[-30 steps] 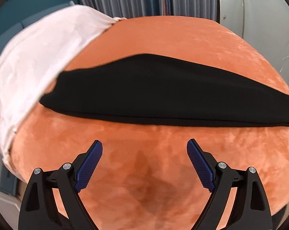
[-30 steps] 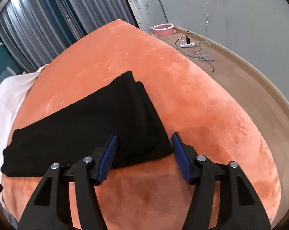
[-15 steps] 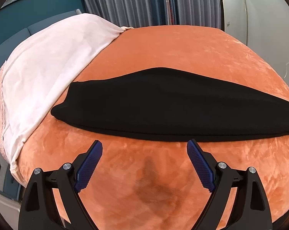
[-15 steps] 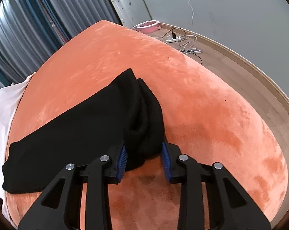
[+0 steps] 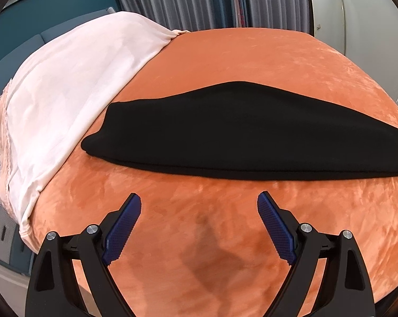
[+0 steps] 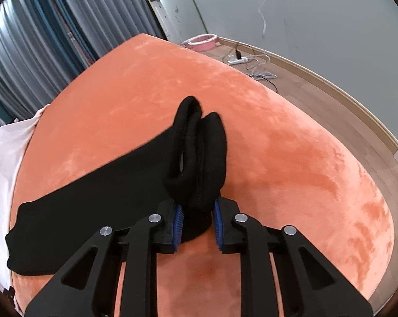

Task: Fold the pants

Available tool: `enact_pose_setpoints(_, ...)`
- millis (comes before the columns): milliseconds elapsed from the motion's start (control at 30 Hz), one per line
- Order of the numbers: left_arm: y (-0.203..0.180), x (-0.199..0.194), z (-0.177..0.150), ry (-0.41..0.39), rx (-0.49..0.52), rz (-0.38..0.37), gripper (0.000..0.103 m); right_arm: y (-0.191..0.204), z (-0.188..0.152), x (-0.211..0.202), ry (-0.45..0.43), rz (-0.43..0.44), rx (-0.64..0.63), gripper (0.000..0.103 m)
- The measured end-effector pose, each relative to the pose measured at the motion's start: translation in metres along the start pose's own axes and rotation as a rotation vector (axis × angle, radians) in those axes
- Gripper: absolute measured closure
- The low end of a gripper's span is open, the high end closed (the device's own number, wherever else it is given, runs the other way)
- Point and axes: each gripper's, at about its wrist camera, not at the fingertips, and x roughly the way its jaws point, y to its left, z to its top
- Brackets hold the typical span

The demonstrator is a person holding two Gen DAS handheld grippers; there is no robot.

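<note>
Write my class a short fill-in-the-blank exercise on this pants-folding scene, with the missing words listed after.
1. The pants are ____ in colour.
2. The right tongs are shut on the ____.
3. The left tongs are ____ and hold nothing.
4. The pants lie on an ____ cover.

Missing words: black; pants; open; orange

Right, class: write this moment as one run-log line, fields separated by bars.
task: fold pants | right gripper: shut on black pants, end bunched, raised | left gripper: open, short of pants | surface: orange bed cover
</note>
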Motion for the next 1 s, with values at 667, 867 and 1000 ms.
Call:
enact_pose_setpoints(667,0.097,0.007,-0.032,0.03,-0.111,0.027,0.016,0.297,-0.059,-0.037,0.034,0.391,-0.422,0.085)
enact_pose_setpoints(867,0.125,0.014,-0.037,0.04,-0.146,0.038,0.016,0.379,-0.119,-0.004,0.113,0.427,-0.575,0.085)
enact_pose_setpoints(1000,0.137,0.019,-0.038,0.044,-0.155,0.037,0.016,0.404,-0.151,0.023,0.172,0.419,-0.613,0.085)
